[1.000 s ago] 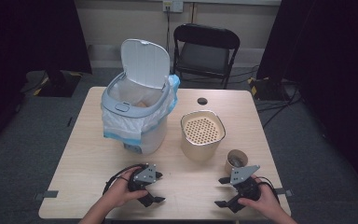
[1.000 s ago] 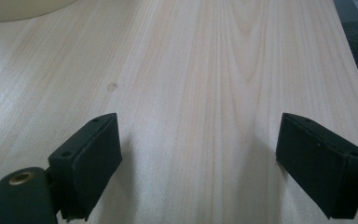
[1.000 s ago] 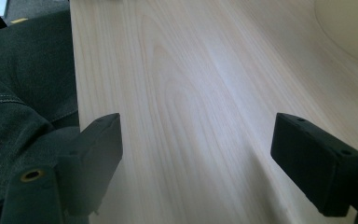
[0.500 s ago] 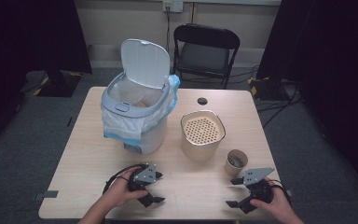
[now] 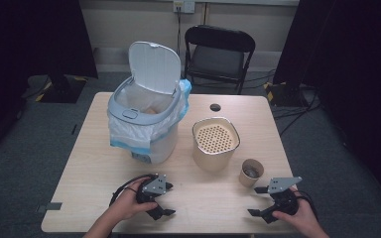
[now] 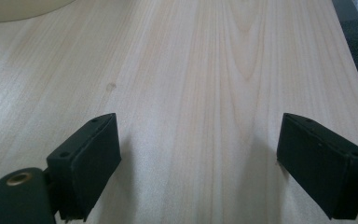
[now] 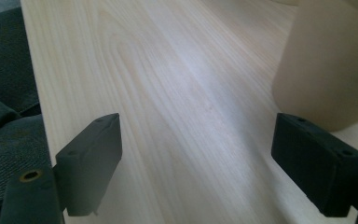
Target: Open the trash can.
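Since a second ago the right gripper (image 5: 259,202) has slid along the near edge toward the table's corner at about 4 o'clock; the left gripper (image 5: 164,200) has stayed where it was, near 7 o'clock.

Largest first: the pale wooden table (image 5: 94,168) carries everything. At about 11 o'clock stands a white lidded bin (image 5: 146,126), its lid (image 5: 155,67) tipped up and back, a white liner bag with a blue hem (image 5: 129,136) folded over the rim. A small label sits low on the bin's front, but its writing is too small to read. Just right of centre stands a cream container (image 5: 215,144) topped by a perforated insert. At about 4 o'clock from it, near but apart, is a small brown paper cup (image 5: 251,172) with something dark inside, possibly dregs. A small dark disc (image 5: 215,107) lies toward the far edge at 1 o'clock.

The cup is the thing nearest the right gripper, just beyond it. In the right gripper view its jaws stand wide apart with bare wood between, a pale rounded wall (image 7: 328,70) at upper right. In the left gripper view the jaws are likewise spread over bare table, holding nothing.
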Demonstrator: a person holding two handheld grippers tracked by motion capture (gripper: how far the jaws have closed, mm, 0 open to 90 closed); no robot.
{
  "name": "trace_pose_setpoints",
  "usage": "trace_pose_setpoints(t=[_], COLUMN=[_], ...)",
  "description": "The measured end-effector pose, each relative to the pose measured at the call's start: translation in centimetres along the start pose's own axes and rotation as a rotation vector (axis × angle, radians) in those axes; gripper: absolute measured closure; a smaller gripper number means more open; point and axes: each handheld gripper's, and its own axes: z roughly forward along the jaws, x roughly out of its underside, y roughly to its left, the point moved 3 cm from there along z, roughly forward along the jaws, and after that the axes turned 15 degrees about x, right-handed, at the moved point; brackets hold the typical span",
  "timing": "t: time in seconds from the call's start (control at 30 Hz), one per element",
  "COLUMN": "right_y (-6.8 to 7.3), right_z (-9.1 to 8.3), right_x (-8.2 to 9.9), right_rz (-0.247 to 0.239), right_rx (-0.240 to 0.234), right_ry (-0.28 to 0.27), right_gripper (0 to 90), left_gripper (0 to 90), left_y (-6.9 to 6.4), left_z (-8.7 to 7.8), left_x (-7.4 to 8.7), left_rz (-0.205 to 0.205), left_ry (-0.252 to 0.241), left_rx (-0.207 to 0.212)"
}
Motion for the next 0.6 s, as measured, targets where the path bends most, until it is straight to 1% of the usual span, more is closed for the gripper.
trace_pose_setpoints(t=[0.07,0.13,0.17,0.27,0.4,0.5,0.53,0.6], right_y=[-0.1,-0.7,-0.7,-1.3,-1.6,-2.0,-2.4,-2.5], right_z=[0.0,-0.2,-0.2,-0.1,0.0,0.1,0.1,0.2], right_x=[0.1,0.2,0.2,0.2,0.3,0.2,0.1,0.1], right_rz=[0.002,0.015,0.015,0.031,0.031,0.044,0.054,0.059], right_rx=[0.007,0.031,0.031,0.050,0.066,0.081,0.093,0.095], right_ry=[0.001,0.002,0.002,0.002,0.007,0.005,-0.001,-0.003], right_gripper=[15.8,15.9,15.9,16.4,16.4,16.4,16.7,16.8], left_gripper=[12.8,12.8,12.8,12.7,12.5,12.3,12.3,12.3], left_y=[0.0,0.0,0.0,0.0,0.0,0.0,0.0,0.0], left_z=[0.0,0.0,0.0,0.0,0.0,0.0,0.0,0.0], left_x=[0.0,0.0,0.0,0.0,0.0,0.0,0.0,0.0], left_rz=[0.001,0.001,0.001,0.003,0.002,0.002,0.002,0.002], left_ry=[0.000,0.002,0.000,0.000,-0.001,0.000,-0.001,-0.001], left_rx=[0.000,-0.001,0.000,0.001,0.002,0.003,0.003,0.003])
